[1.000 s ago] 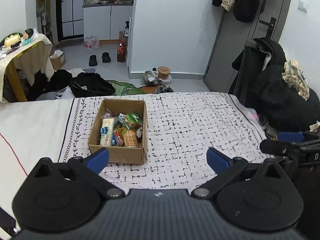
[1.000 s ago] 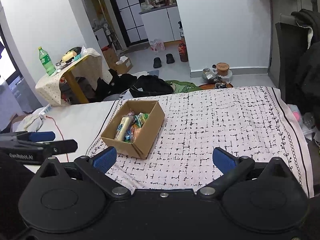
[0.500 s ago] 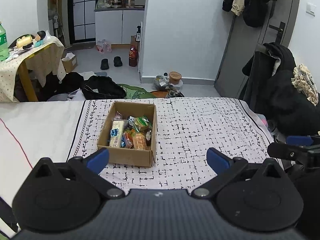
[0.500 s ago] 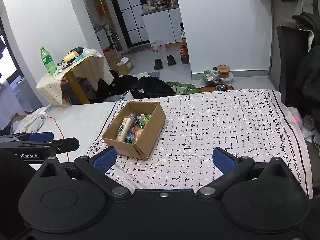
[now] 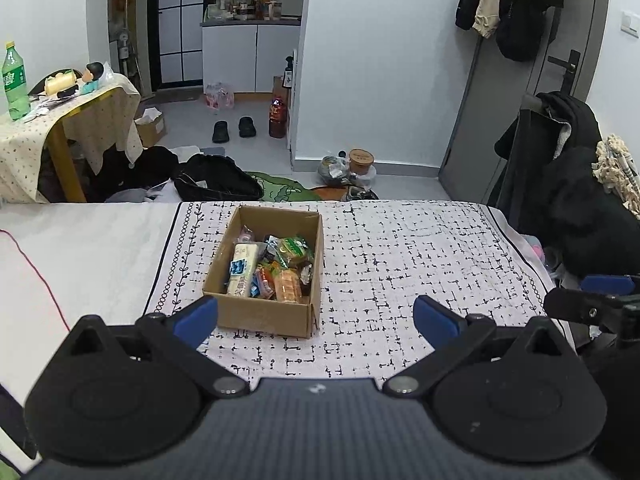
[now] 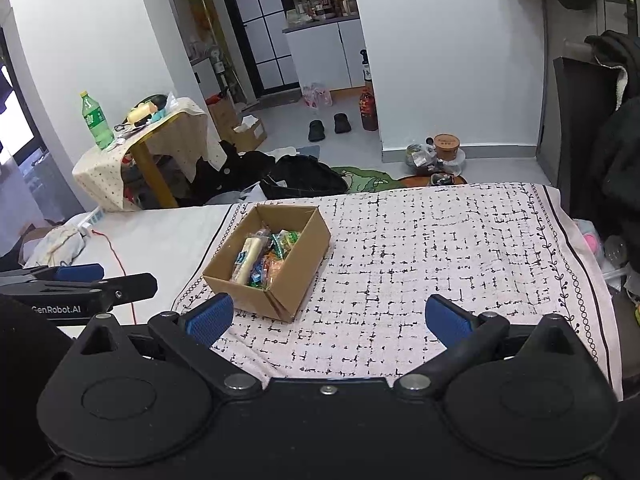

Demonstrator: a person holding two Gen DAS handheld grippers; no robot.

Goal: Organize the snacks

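An open cardboard box (image 5: 256,316) (image 6: 296,276) sits on a bed covered by a white cloth with black dashes (image 5: 400,264) (image 6: 420,264). Several wrapped snacks (image 5: 268,268) (image 6: 264,258) fill it, among them a long pale pack (image 5: 242,270) and a green packet (image 5: 296,246). My left gripper (image 5: 316,318) hovers open just in front of the box, nothing between its blue pads. My right gripper (image 6: 328,318) is also open and empty, at the box's near right corner. Each gripper shows at the edge of the other's view: the right gripper (image 5: 588,300), the left gripper (image 6: 92,280).
A plain white sheet (image 5: 88,252) lies left of the cloth, crossed by a red cable (image 5: 36,268). Beyond the bed stand a small draped table (image 5: 48,120) with a green bottle (image 5: 14,80), dark bags (image 5: 216,180) on the floor, and a chair piled with black coats (image 5: 568,200).
Both views have shifted slightly, the left one panning so the box sits further right and nearer its pads. Both grippers stay open; the box and snacks have not moved.
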